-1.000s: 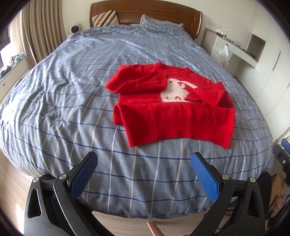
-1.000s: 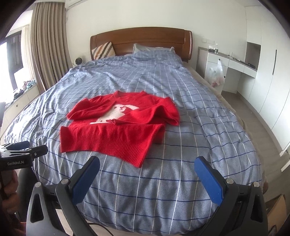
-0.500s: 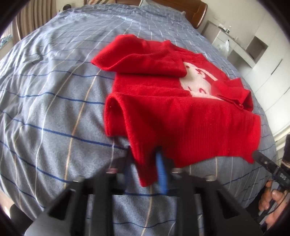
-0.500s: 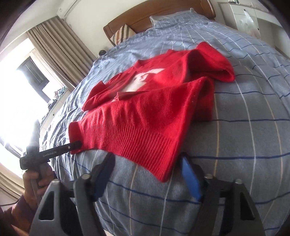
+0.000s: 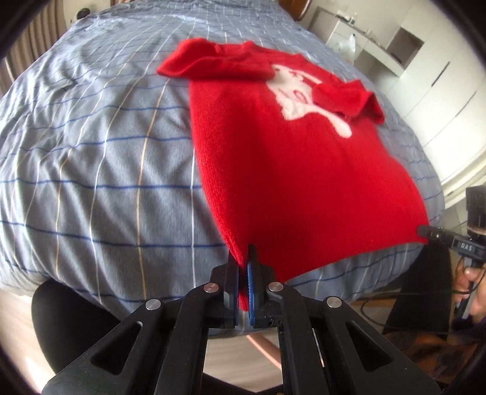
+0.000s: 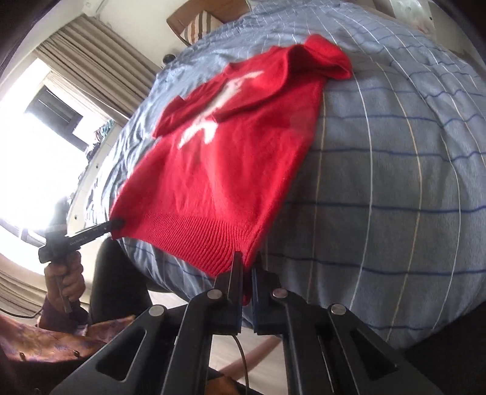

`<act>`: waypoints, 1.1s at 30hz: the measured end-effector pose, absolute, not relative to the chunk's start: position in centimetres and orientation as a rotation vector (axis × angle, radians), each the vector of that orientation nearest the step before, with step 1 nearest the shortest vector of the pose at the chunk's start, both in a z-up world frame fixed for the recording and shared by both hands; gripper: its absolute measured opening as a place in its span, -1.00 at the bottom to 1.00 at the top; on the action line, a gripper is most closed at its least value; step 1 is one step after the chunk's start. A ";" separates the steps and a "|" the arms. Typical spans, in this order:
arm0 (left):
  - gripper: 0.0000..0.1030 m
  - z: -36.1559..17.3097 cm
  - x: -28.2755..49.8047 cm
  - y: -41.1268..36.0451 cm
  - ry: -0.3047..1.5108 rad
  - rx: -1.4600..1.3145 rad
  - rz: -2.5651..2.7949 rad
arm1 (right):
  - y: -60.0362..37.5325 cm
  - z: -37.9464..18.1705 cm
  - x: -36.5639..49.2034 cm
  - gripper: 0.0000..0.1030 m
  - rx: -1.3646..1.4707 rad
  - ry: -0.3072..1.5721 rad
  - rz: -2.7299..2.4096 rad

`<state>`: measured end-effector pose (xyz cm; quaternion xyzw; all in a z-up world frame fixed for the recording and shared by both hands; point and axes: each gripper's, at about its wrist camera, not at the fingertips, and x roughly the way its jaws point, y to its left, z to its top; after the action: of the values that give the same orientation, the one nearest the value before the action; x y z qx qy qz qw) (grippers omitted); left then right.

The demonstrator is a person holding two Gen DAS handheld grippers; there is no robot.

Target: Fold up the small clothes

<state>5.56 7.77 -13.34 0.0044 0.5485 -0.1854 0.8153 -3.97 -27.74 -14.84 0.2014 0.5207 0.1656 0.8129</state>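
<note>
A small red sweater (image 5: 291, 158) with a white animal figure lies front up on the blue checked bed, both sleeves folded in over the chest. My left gripper (image 5: 243, 267) is shut on the sweater's lower left hem corner at the bed's near edge. My right gripper (image 6: 247, 267) is shut on the lower right hem corner of the sweater (image 6: 218, 170). The hem is stretched flat between them. The right gripper's tip (image 5: 425, 232) shows in the left wrist view at the other corner, and the left gripper's tip (image 6: 117, 224) shows in the right wrist view.
The bed (image 5: 100, 158) fills both views, its edge just under the grippers. White cabinets and a desk (image 5: 404, 51) stand to the right, a curtained window (image 6: 60, 100) to the left. A wooden headboard and striped pillow (image 6: 197, 27) are at the far end.
Both grippers moved from open above the bed edge down to the hem and shut on its two corners. The folded-up lower half has been pulled back flat toward the bed edge.
</note>
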 end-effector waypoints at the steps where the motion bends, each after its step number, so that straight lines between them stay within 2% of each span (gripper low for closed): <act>1: -0.96 -14.2 5.4 7.6 1.188 0.023 -0.373 | -27.5 -15.8 -4.0 -0.92 0.415 1.140 0.332; 5: -0.96 -16.3 5.5 7.8 1.213 0.053 -0.270 | -27.1 -18.9 -3.6 -0.93 0.395 1.208 0.241; 13: -0.96 -19.1 6.2 8.1 1.233 0.034 -0.211 | -27.3 -21.8 -2.9 -0.93 0.388 1.235 0.168; 33: -0.93 -20.3 6.3 6.7 1.230 0.049 -0.179 | -26.4 -22.8 -3.3 -0.93 0.374 1.189 0.144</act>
<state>6.27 6.69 -20.25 0.0228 0.5762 -0.0838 0.8127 -3.29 -26.40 -22.81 0.1751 0.5563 0.0675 0.8095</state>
